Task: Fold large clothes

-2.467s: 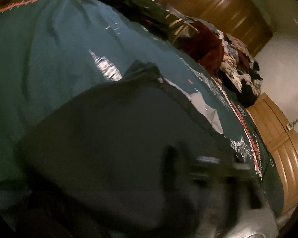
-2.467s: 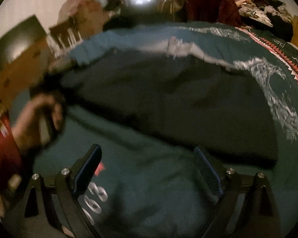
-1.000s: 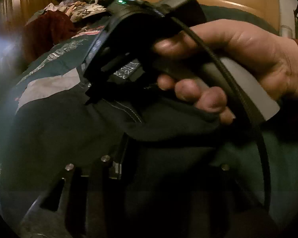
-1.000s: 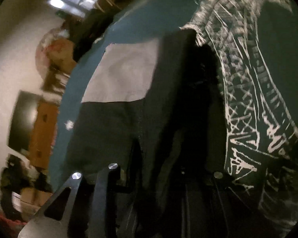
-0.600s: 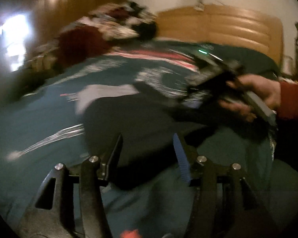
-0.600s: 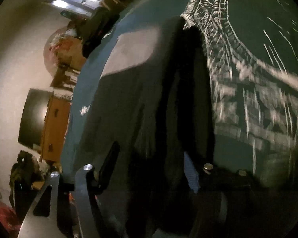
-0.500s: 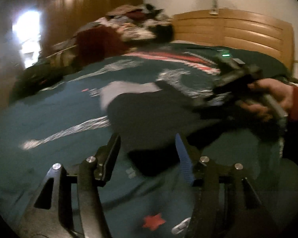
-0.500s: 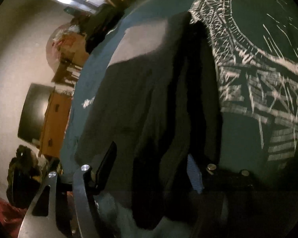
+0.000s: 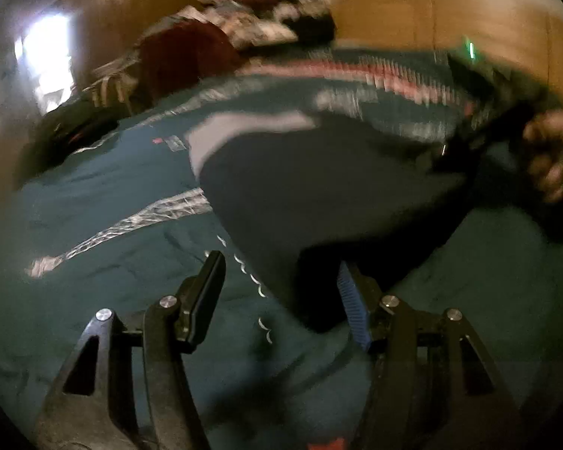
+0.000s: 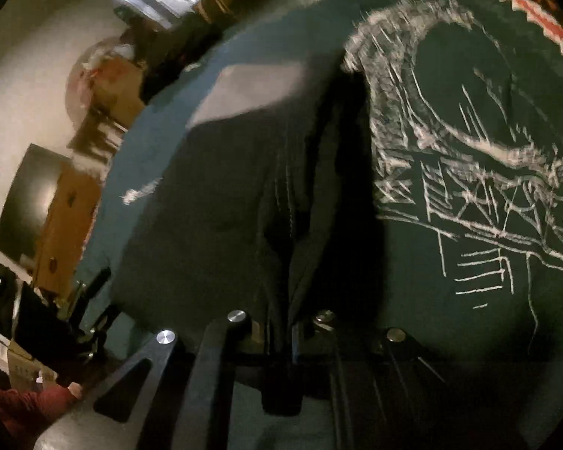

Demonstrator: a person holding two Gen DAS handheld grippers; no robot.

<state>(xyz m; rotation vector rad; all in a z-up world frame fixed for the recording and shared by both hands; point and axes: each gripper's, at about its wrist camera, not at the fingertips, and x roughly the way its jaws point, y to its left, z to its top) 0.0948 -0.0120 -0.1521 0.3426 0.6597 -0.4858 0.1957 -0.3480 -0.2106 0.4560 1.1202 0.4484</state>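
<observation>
A dark garment (image 9: 319, 187) with a light grey patch (image 9: 244, 127) lies on a teal bedspread. My left gripper (image 9: 279, 281) is open and empty, its fingers just short of the garment's near corner. In the left wrist view the right gripper (image 9: 469, 142) is at the garment's far right edge, blurred, held by a hand. In the right wrist view my right gripper (image 10: 285, 322) is shut on a fold of the dark garment (image 10: 225, 206), which bunches up between its fingers.
The teal bedspread (image 9: 94, 262) carries white line drawings (image 10: 488, 187) and a red zigzag band (image 9: 375, 75). A heap of other clothes (image 9: 225, 37) lies at the far side by the wooden headboard (image 9: 450, 26). A cabinet with a dark screen (image 10: 37, 202) stands beside the bed.
My left gripper let go of the garment, opened and drew back from it. My right gripper, open half a second ago, has shut on the garment's edge.
</observation>
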